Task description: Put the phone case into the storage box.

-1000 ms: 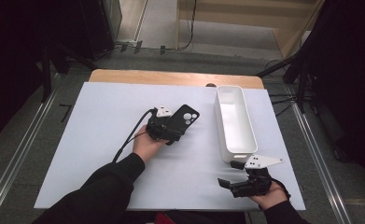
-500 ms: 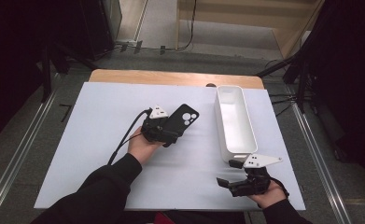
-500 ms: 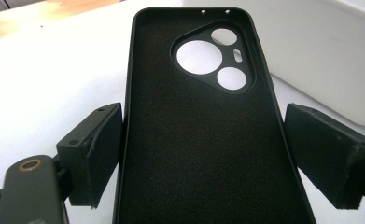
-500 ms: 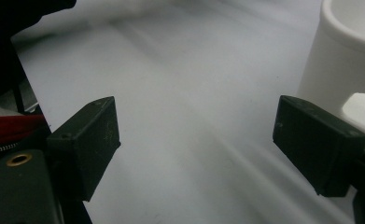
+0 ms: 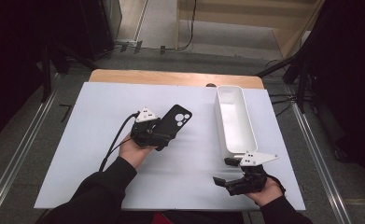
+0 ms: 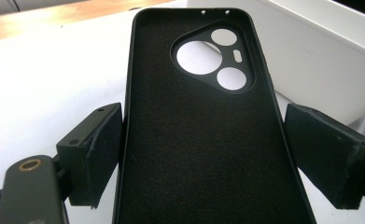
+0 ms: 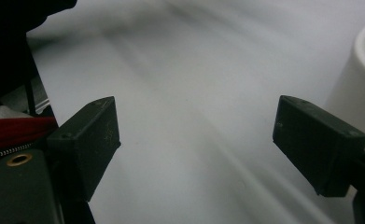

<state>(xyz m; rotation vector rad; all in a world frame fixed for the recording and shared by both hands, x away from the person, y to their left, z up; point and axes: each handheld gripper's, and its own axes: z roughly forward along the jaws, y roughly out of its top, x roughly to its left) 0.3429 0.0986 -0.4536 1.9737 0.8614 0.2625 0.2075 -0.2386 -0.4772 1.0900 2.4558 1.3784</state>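
Since a second ago the left gripper has eased back toward the tabletop's middle, fingers clamped on the phone case, its long axis pointing toward the tray. Right gripper rests near the front right corner, fingers apart.

The high view is soft and low in detail, bright on the white table and falling to near-black at the left and right edges of the room. Light comes from above; shadows under the hands are faint and short. The tray is nearly washed out, its inner walls hard to separate. In the left gripper view the case is sharp, its matte inside grainy, while the table behind glares white. The right gripper view is streaked with motion blur across the table, dim and grey, with a dark top left corner; its jaws stay sharp.
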